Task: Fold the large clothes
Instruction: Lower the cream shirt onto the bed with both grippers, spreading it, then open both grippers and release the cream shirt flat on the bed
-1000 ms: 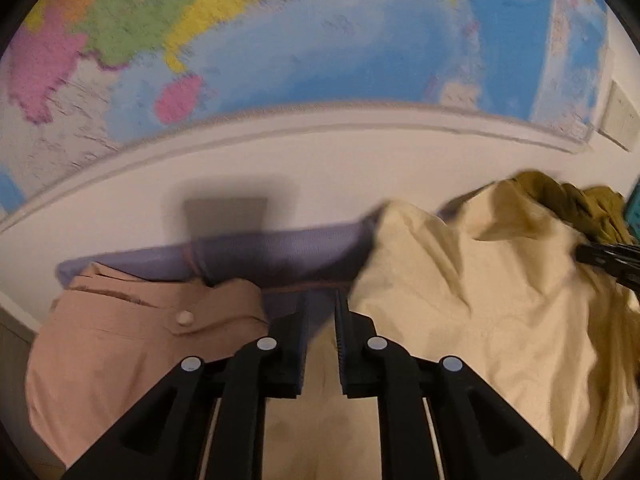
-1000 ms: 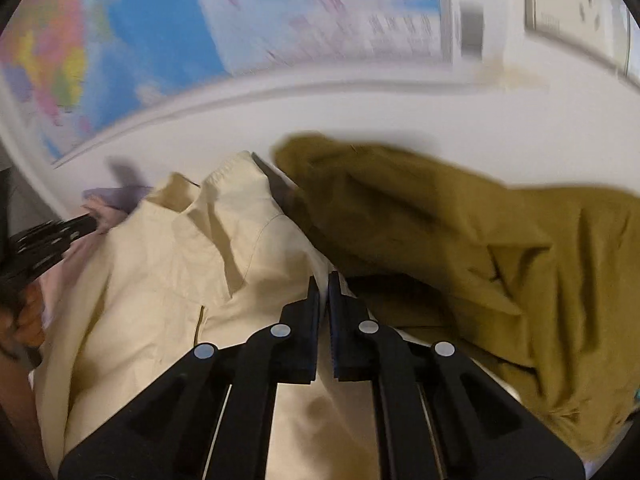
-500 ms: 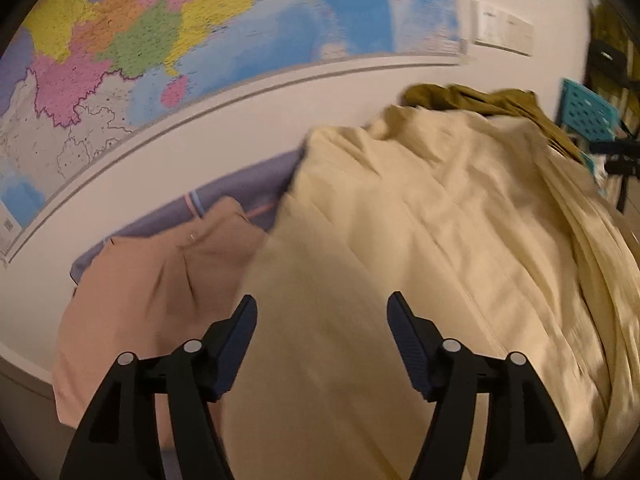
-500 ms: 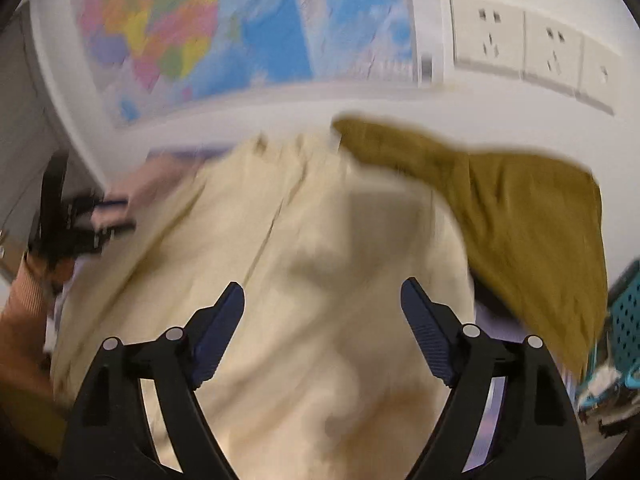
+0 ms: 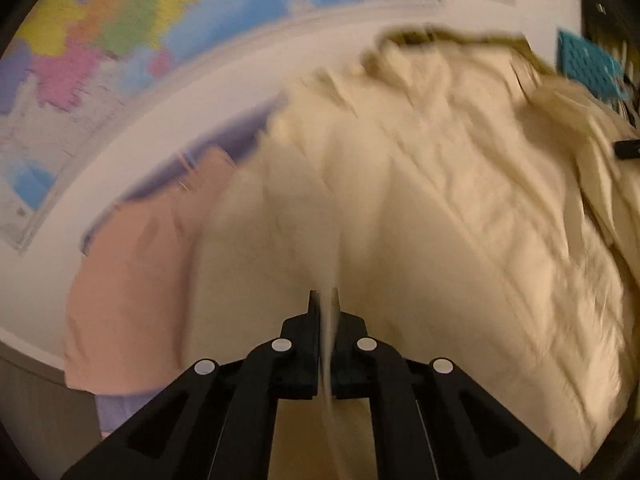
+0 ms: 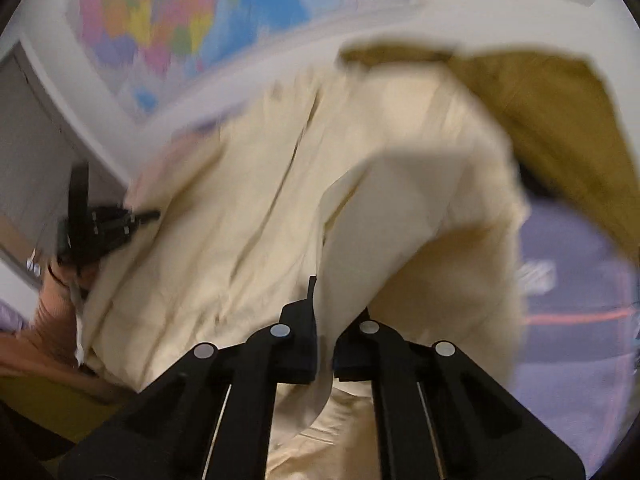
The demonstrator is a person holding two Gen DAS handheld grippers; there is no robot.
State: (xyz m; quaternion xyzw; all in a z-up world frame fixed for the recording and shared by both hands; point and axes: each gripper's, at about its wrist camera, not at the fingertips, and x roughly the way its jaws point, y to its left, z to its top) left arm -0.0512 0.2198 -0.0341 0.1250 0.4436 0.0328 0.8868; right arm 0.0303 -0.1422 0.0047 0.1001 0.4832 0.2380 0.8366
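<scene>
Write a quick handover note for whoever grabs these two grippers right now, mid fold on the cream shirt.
Left gripper: shut on the cream shirt, fabric pinched between the jaws.
Right gripper: shut on the same shirt, one flap lifted and draping over it.
Around it: pink garment to the left, olive garment to the right, purple sheet underneath.
Done: both grips taken.
Left: no finished fold visible; make the folds and flatten.

blur: both views motion-smeared, wall map (image 5: 120, 40) unreadable | hidden: right gripper (image 6: 324, 300) right fingertip under cream garment (image 6: 248, 216) | cut off: olive garment (image 6: 560, 120) at right edge
</scene>
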